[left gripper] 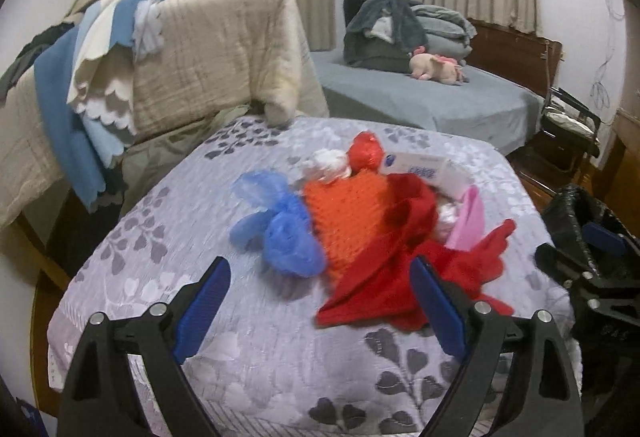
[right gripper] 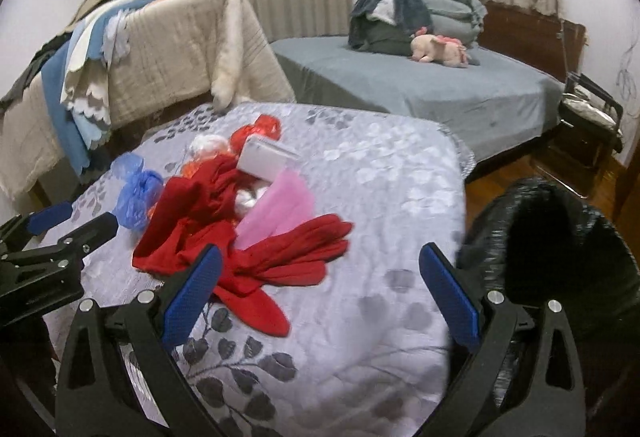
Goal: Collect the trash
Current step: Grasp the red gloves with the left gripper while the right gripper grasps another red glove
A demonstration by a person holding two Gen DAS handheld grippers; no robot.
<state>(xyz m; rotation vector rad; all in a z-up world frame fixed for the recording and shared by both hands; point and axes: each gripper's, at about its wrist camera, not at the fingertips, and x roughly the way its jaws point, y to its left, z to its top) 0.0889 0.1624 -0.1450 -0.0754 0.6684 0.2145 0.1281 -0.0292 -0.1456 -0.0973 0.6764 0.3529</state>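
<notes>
We see the left tongs point(left gripper: 320, 301) wide and empty at the lower middle, and the right tongs point(right gripper: 320, 289) wide and empty too. The trash pile point(left gripper: 360, 205), with a blue plastic bag point(left gripper: 280, 229), lies mid-frame on the patterned bed point(left gripper: 180, 277). A black trash bag point(right gripper: 560, 245) stands at the right.

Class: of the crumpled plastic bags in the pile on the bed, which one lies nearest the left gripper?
The blue plastic bag, just beyond the open left gripper; the red plastic bag lies at the pile's far end.
</notes>
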